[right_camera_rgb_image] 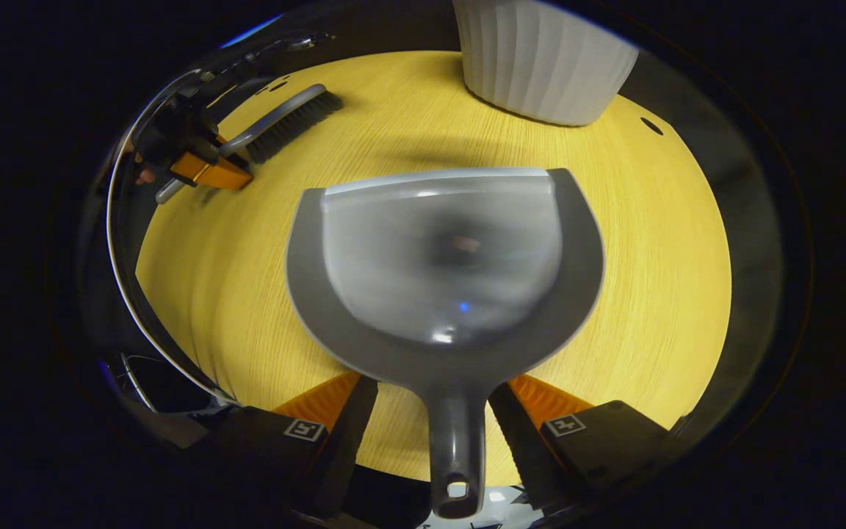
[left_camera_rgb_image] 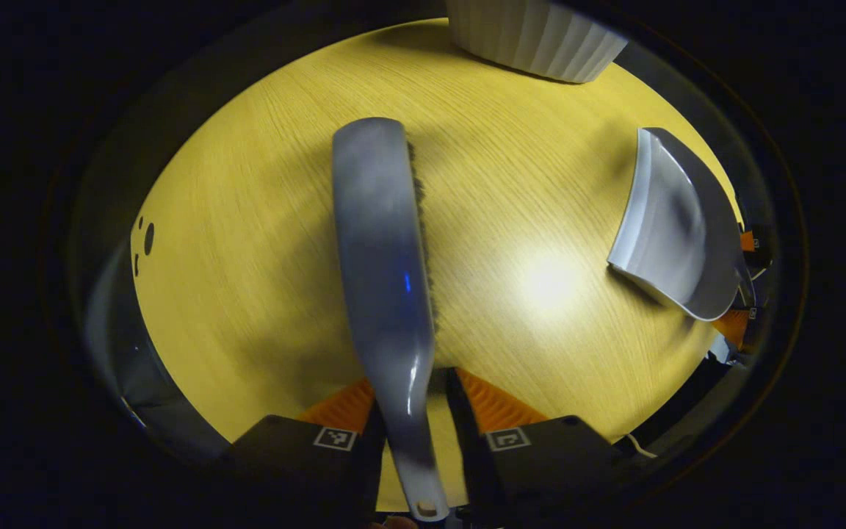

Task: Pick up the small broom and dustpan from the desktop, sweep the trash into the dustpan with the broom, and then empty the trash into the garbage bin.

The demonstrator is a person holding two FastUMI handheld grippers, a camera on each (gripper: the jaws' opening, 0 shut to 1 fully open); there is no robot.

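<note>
Yellow wood-grain worktop spreads under both of my tools, lit by a bright patch near the middle. My left gripper has its jaws clenched on the handle of the small broom; both fingers press the narrow grey handle, and the broom's head runs forward from them with the dark bristles along its right edge. My right gripper has its jaws either side of the dustpan's handle, close against it, though I cannot tell whether both fingers truly press it. From there the dustpan opens forward, its straight front lip facing the white ribbed garbage bin at the far edge of the worktop. In the left gripper view the dustpan sits off to the right.
</note>
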